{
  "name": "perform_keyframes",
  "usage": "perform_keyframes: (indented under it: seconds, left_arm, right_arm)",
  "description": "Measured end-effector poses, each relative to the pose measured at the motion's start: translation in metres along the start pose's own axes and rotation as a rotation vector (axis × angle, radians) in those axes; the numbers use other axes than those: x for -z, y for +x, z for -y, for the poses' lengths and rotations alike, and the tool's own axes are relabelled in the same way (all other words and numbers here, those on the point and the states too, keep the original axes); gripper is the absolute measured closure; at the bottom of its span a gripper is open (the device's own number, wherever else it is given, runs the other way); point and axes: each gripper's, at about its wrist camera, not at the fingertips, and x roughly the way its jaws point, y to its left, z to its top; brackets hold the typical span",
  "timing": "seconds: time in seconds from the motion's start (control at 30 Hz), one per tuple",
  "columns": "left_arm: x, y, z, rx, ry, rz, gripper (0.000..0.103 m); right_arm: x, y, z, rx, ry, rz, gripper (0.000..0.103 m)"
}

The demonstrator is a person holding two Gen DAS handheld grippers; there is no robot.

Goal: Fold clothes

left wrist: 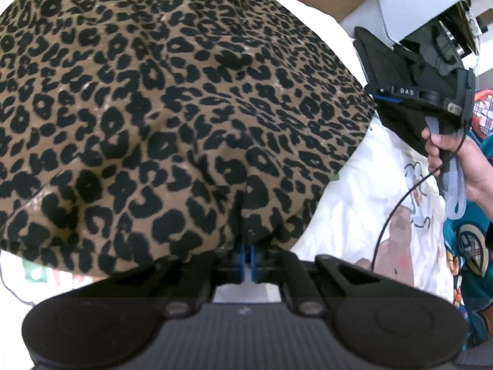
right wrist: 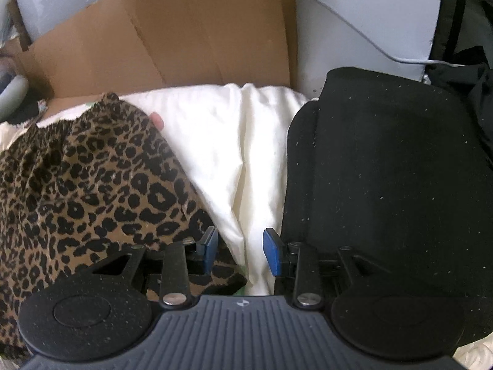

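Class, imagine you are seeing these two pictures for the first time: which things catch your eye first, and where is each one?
The leopard-print garment fills most of the left wrist view, its near edge pinched in the shut jaws of the left gripper. In the right wrist view, a folded black garment lies at right on white bedding, and the right gripper stands open over the bedding, holding nothing. Brown cardboard stands behind.
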Motion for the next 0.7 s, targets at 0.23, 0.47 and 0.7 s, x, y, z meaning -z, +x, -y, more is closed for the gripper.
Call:
perform_keyframes:
  seconds: [0.23,0.47,0.7]
  left_arm:
    - [-0.004,0.001,-0.001,-0.025,0.012,0.002,0.100]
    - [-0.008,0.009,0.002,-0.031,0.007,0.001,0.100]
    - [-0.009,0.011,0.008,-0.042,0.055,0.003,0.100]
  right_arm:
    - [0.009,-0.006,-0.016,0.011,-0.106,0.029,0.063]
    - [0.011,0.004,-0.017,-0.024,-0.107,-0.011,0.065]
    - [0.017,0.002,-0.009,-0.087,-0.049,-0.046,0.091]
